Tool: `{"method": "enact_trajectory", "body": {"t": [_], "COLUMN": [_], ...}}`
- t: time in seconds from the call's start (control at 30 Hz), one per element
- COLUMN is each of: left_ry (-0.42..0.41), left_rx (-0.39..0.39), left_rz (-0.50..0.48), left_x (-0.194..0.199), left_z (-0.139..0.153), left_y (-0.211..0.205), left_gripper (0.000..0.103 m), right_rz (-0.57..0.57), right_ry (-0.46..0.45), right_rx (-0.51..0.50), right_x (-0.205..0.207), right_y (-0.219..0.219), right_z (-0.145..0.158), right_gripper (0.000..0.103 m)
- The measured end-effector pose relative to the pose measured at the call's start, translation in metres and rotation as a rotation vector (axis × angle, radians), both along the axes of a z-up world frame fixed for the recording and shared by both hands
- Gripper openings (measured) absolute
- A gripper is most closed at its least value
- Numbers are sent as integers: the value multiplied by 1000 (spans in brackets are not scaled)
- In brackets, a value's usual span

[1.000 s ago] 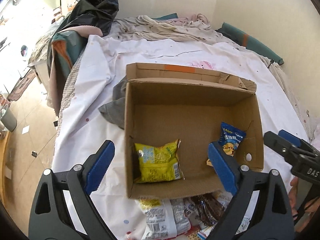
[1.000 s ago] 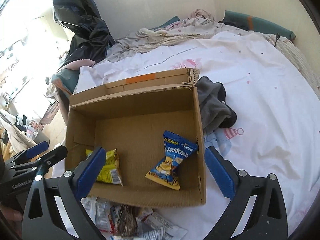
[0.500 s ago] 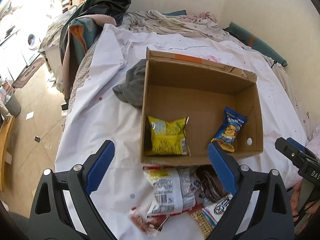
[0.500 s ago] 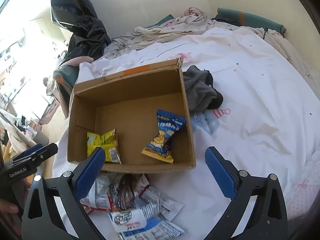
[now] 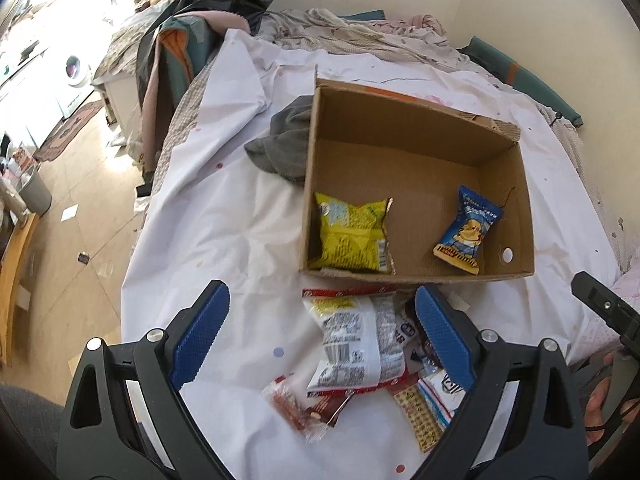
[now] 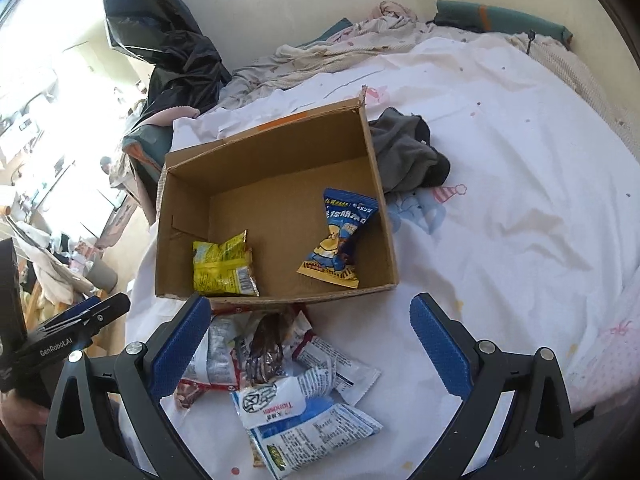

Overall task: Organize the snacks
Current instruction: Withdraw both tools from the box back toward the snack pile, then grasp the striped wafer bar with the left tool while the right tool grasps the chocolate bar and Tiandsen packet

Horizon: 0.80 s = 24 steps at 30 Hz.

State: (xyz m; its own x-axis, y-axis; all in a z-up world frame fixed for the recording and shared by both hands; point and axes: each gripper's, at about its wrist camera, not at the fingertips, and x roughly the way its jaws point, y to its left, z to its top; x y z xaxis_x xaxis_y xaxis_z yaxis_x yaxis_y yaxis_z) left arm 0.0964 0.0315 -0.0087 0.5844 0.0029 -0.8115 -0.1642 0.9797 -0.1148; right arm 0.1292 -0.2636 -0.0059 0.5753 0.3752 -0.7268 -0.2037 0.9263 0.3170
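Note:
An open cardboard box [image 5: 516, 208] [image 6: 182, 216] sits on the white bedsheet. Inside lie a yellow snack bag [image 5: 352, 236] [image 6: 222, 264] and a blue snack bag [image 5: 468, 232] [image 6: 340, 236]. A pile of loose snack packets lies in front of the box: a white-and-red bag [image 5: 356, 344], a small red packet [image 5: 292, 404], a dark brown packet [image 6: 264, 356] and a white-and-blue bag [image 6: 304, 420]. My left gripper [image 5: 320, 336] is open and empty above the pile. My right gripper [image 6: 308, 344] is open and empty above the pile too.
A grey garment [image 5: 286, 144] [image 6: 404, 152] lies against the box's far side. Crumpled bedding [image 5: 360, 28] and a black plastic bag [image 6: 172, 40] lie at the bed's head. The bed edge drops to the floor [image 5: 72, 208] on the left.
Both grippers have pulled back from over the box toward me. The pile of loose packets in front of the box has come into full view. Both stayed open.

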Motion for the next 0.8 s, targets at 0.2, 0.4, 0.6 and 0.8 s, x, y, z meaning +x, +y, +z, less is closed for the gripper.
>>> {"method": "enact_trajectory", "body": {"t": [0.2,0.4,0.6,0.8], "left_ry": [38,133,339,464], "left_rx": [-3,-42,-34,-13], "left_rz": [46,80,-29,-157], "left_x": [-7,-7,-3,5], "left_z": [-9,-29,-71,-107], "left_y": [9,18,3,-27], "left_gripper": [92,92,92,92], "right_rz": [4,2,-24,-14], "right_ry": [46,119,191,224], "right_rx": [-23,44,87,117], "right_x": [-5,1,5,8], "right_y": [1,-1,-7,-4], "right_z": [-11,-25,-38,-43], "right_gripper": [102,102,102,102]}}
